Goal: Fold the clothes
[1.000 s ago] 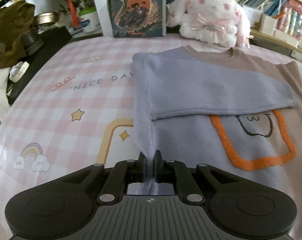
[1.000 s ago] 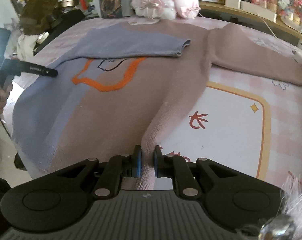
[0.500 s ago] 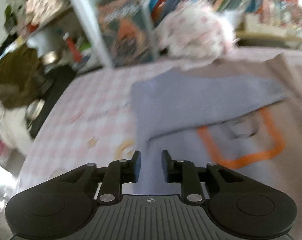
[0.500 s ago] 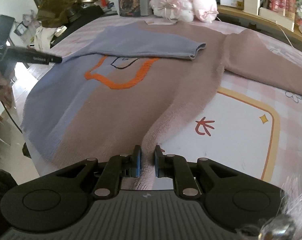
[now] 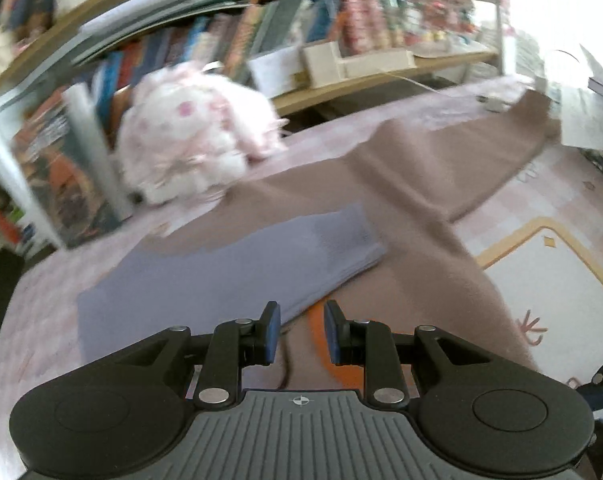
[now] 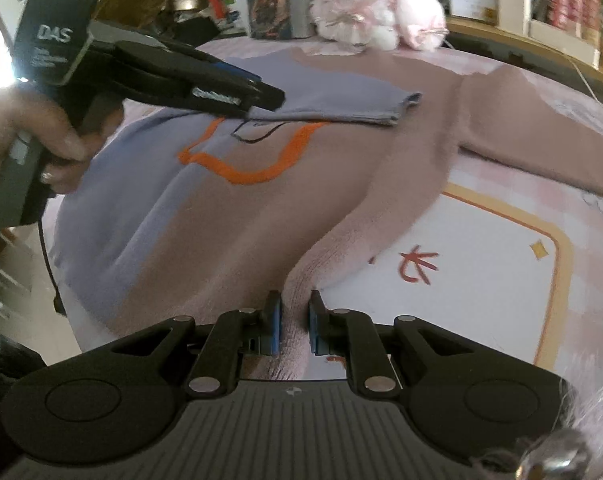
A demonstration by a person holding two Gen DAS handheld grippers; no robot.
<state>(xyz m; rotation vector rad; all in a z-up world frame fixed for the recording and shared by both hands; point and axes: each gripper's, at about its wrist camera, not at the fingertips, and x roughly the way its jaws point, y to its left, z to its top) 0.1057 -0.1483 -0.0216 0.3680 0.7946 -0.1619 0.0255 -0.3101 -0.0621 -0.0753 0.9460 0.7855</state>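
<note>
Bookshelf (image 5: 341, 20) behind pink worktop (image 6: 481, 280); my left claw (image 5: 297, 330) just opened, empty; right claw (image 6: 293, 328) clenches sweater (image 6: 301, 184) hem. I'd regrip the brown sleeve (image 6: 541, 140), fold inward.

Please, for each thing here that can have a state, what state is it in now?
Sweater: spread flat, unfolded at the hem.
Blue sleeve: folded across the chest.
Brown sleeve: stretched out, not folded.
Left hand-held gripper: open, jaws just opening, empty.
Right hand-held gripper: shut on the sweater hem.
</note>
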